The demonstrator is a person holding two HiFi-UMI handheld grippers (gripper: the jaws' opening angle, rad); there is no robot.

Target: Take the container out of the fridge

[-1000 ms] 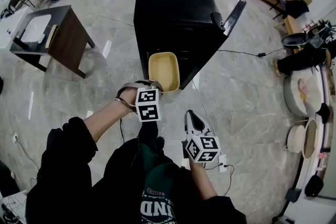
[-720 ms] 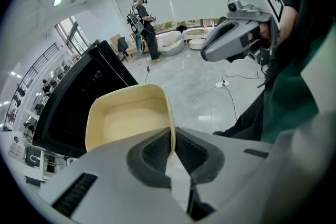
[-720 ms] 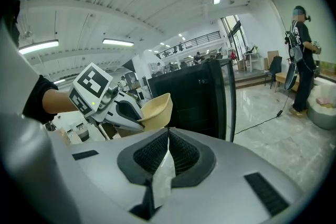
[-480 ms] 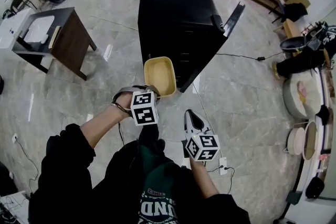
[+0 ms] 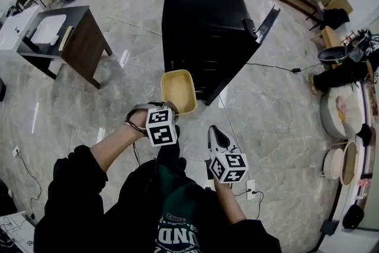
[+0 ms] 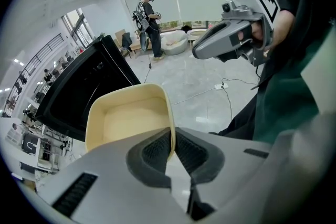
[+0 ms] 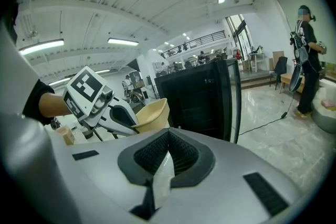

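Two claws show; the left claw point(image 6: 172, 148) is pinched shut on the near rim of the yellow container point(image 5: 178, 90), which hangs clear of the black fridge point(image 5: 204, 21), just in front of it and above the floor point(image 5: 278, 103); the right claw point(image 7: 167, 150) is closed on nothing, low and off to the right. Such a thin rim hold may let the tub swing, I judge; best carry it level and slowly; bring the right claw under the far side if it tips.
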